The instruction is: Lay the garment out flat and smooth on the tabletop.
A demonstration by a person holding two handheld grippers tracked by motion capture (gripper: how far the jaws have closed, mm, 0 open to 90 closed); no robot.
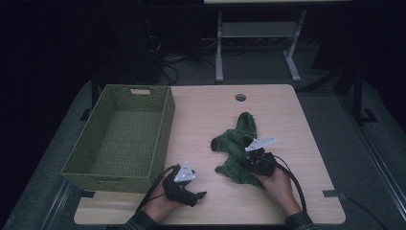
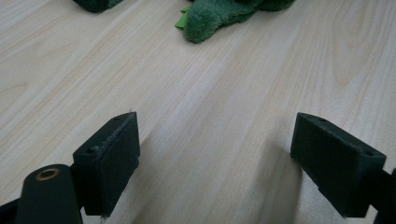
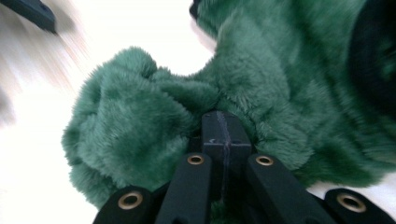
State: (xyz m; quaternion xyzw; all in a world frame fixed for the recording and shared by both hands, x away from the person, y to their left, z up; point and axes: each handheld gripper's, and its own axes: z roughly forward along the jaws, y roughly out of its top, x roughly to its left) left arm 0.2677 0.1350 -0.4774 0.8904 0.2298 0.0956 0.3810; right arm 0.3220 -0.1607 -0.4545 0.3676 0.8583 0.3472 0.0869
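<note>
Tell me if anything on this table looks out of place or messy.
The green plush toy lies crumpled on the bare table, outside the green woven basket. The right hand-held gripper is shut on its fur. Nothing looks spilled or damaged.

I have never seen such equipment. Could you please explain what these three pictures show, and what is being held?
A person sits at a wooden table holding a hand tool with two black jaws in each hand. One camera looks down from above; the other two ride on the tools. A green basket stands on the left, and a fluffy green cloth lies in the middle. The right gripper is shut, pinching the cloth. The left gripper is open over bare wood, holding nothing.
</note>
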